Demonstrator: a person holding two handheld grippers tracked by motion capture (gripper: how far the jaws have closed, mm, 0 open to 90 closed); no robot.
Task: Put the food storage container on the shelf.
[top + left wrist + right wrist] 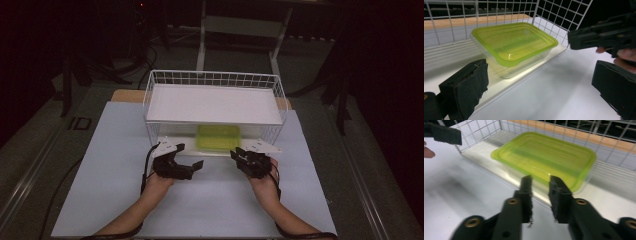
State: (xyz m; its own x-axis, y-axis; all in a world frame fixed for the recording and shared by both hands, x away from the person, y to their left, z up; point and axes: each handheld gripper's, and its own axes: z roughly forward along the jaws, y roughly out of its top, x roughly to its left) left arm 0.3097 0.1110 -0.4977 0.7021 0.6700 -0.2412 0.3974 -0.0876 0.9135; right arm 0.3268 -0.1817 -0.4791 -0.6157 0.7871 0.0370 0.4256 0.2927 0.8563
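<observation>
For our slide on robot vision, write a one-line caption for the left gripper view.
Left gripper with jaws wide open before a green-lidded container on a white wire rack's lower shelf.

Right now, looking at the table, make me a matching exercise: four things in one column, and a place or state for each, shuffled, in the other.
Things:
1. left tongs
2. right tongs
3. lunch box
4. wire basket

Place or state:
A. green lid on, sitting on the lower shelf
B. jaws spread wide, nothing between them
C. white, standing at the far side of the mat
D. jaws nearly together, nothing between them

Pairs: 1-B, 2-D, 3-A, 4-C
</observation>
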